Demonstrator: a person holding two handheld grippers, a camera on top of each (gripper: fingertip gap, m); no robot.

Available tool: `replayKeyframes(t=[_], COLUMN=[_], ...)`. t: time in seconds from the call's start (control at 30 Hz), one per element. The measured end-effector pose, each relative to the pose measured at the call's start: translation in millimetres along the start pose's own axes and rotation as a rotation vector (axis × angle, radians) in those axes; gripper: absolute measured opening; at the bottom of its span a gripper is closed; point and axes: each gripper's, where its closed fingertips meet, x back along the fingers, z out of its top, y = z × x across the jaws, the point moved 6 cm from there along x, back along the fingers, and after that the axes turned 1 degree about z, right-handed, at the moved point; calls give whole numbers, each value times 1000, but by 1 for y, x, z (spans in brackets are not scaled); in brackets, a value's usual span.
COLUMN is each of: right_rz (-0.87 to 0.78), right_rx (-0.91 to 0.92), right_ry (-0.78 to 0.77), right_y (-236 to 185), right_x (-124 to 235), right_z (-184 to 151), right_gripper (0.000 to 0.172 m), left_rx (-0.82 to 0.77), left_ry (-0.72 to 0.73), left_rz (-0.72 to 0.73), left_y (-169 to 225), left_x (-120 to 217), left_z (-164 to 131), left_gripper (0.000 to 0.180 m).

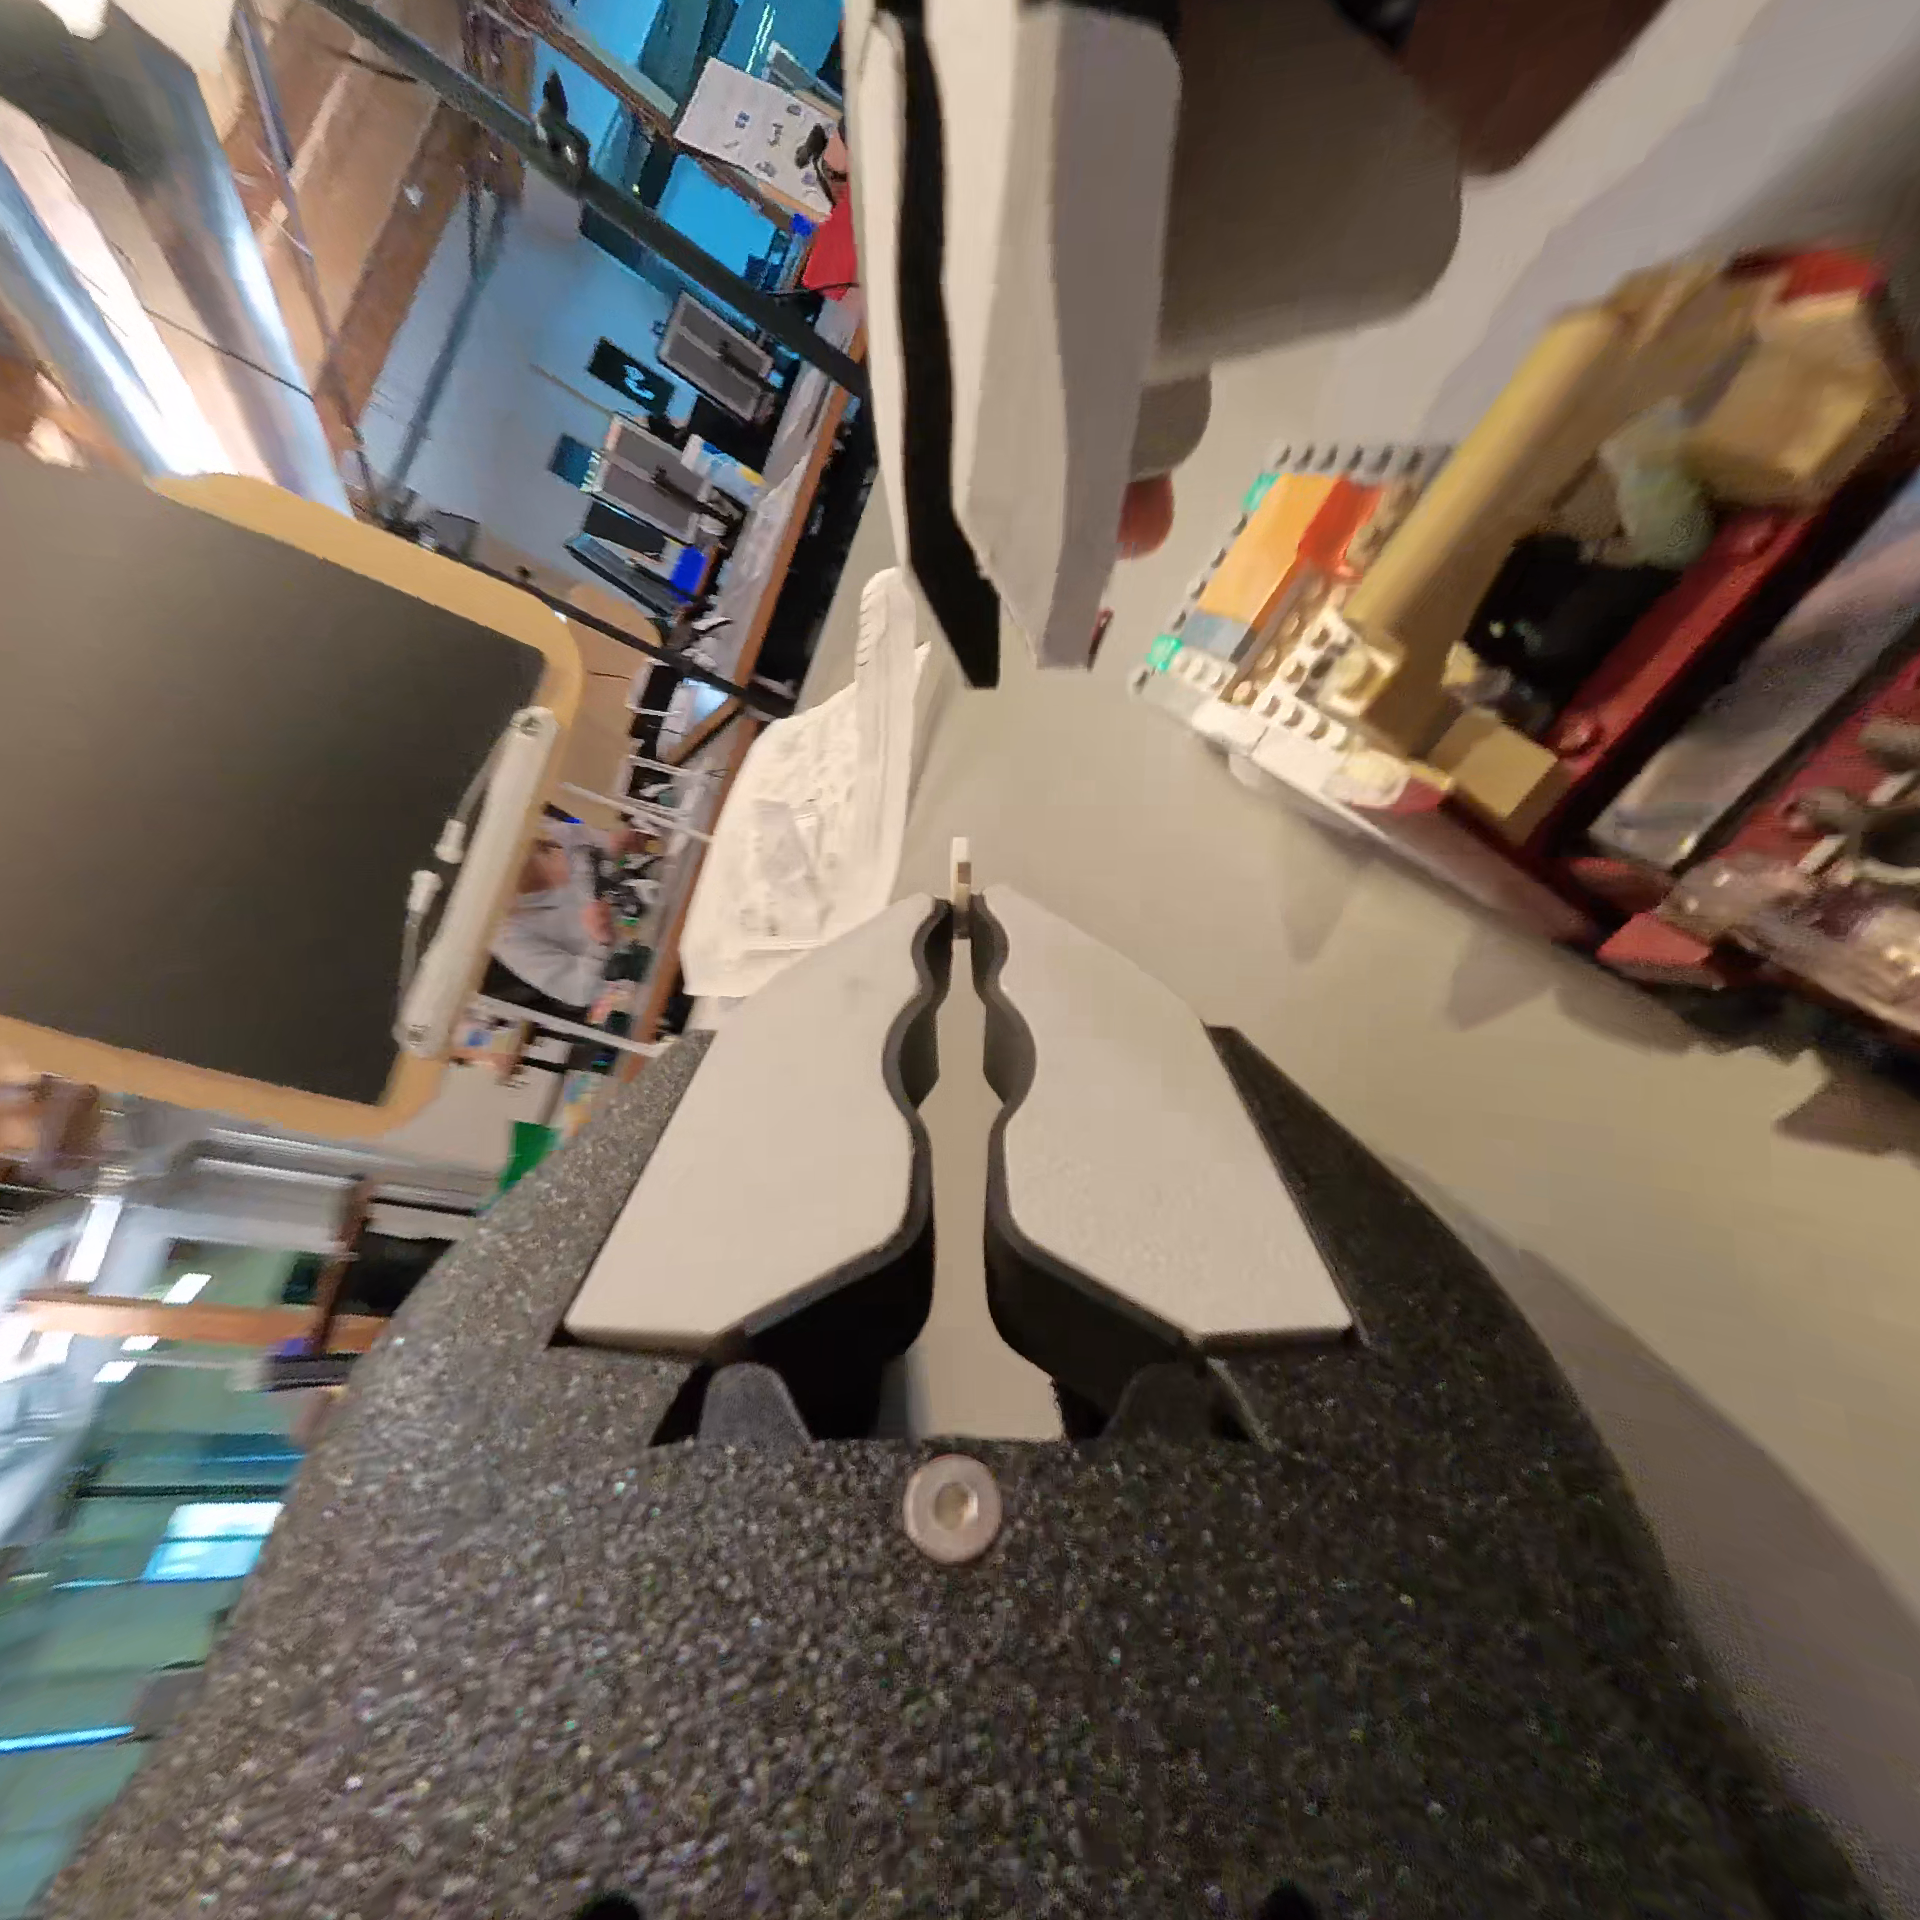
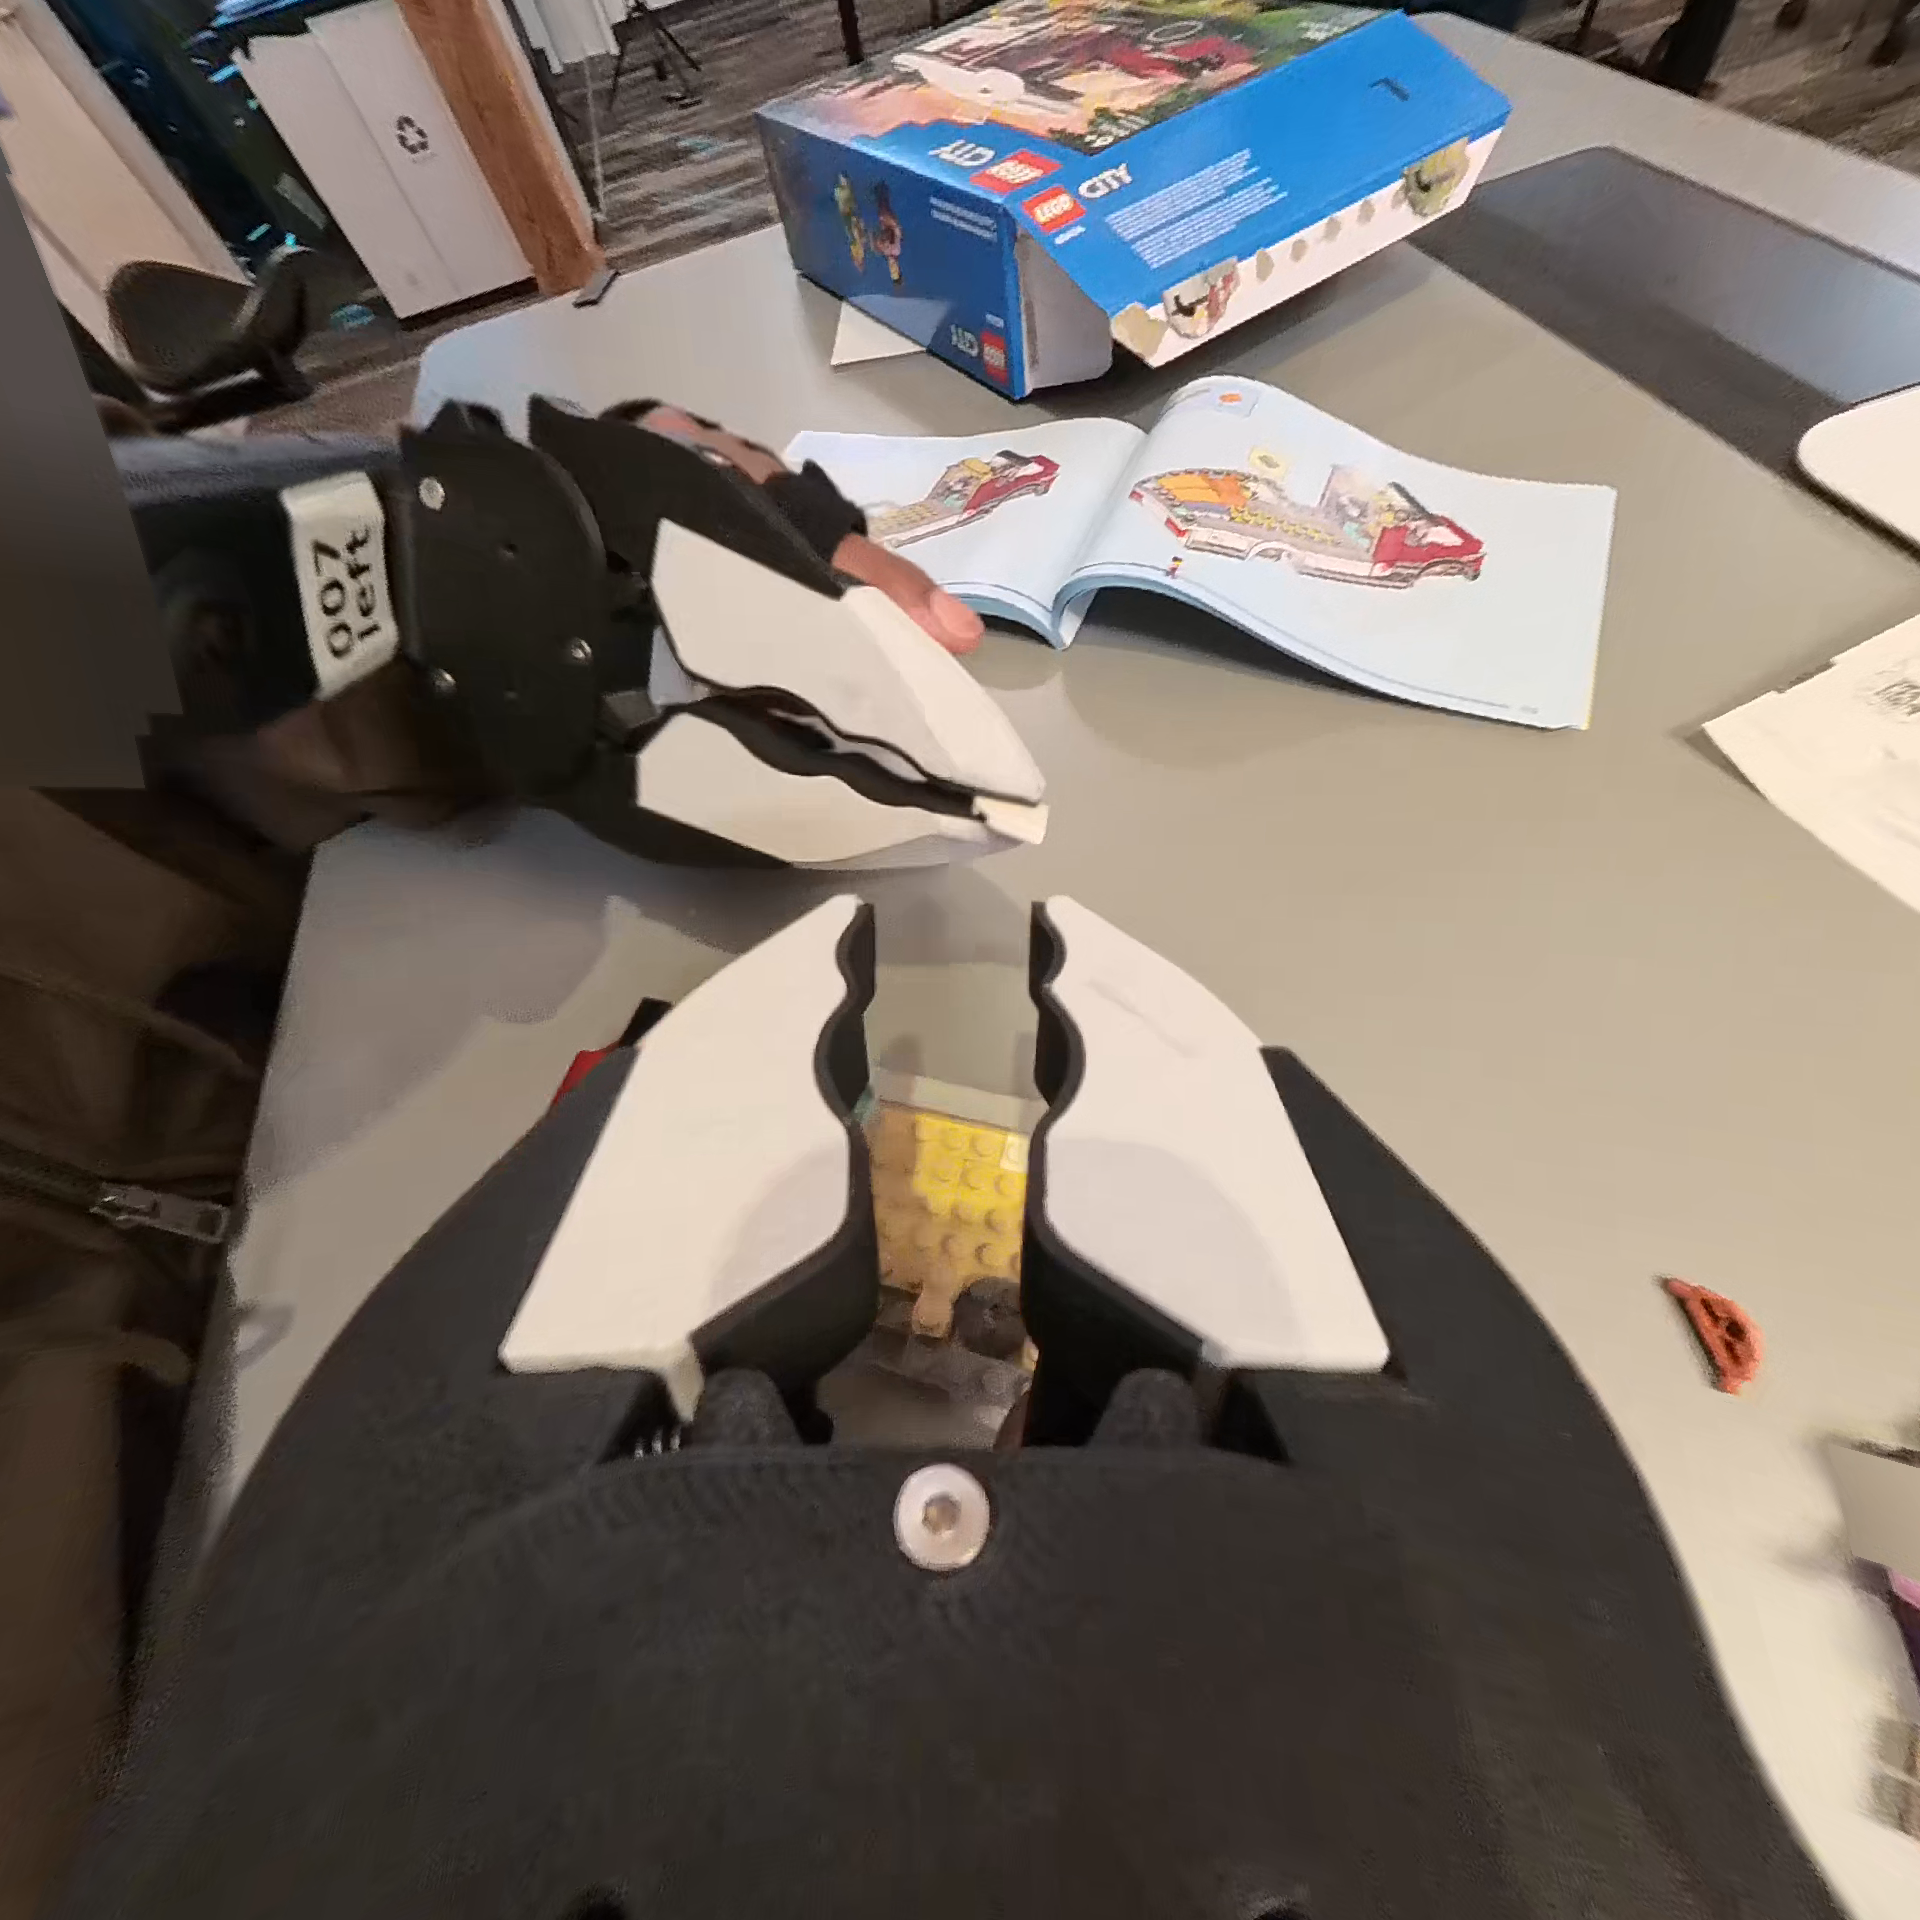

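Two grippers hovering over a grey table [image 2: 1351, 935]

The left gripper [image 1: 961, 914] is pinching a small white piece [image 1: 961, 868]; the right gripper [image 2: 951, 925] is hanging apart, bare.

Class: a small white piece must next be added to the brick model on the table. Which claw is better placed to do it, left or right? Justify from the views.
Probably left. The left claw is shut on the small white piece; the right claw is open, holding nothing, above the brick model.

Printed wording and logos run along the blue toy box [image 2: 1143, 208]. Nearer than the box and to its left, a white label [image 2: 338, 587] with dark characters sits on the left gripper [image 2: 1013, 816]. Behind the box, to its left, a white bin [image 2: 416, 156] carries a dark symbol.
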Motion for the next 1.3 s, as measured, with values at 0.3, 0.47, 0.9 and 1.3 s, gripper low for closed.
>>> replayKeyframes(t=[0.3, 0.47, 0.9, 1.3], right_rz=[60, 59, 190, 171], right_rx=[-75, -101, -189, -175], right_ry=[27, 15, 33, 20], right_y=[-5, -4, -5, -5], right_x=[8, 6, 5, 13], right_z=[-5, -10, -14, -18], right_gripper=[31, 32, 17, 16], left_rx=[-242, -279, -350, -294], left_ry=[78, 156, 220, 268], left_rz=[61, 88, 83, 21], left_y=[12, 14, 19, 18], left_x=[-5, -2, 5, 12], left_z=[22, 33, 37, 41], left_gripper=[3, 3, 3, 6])
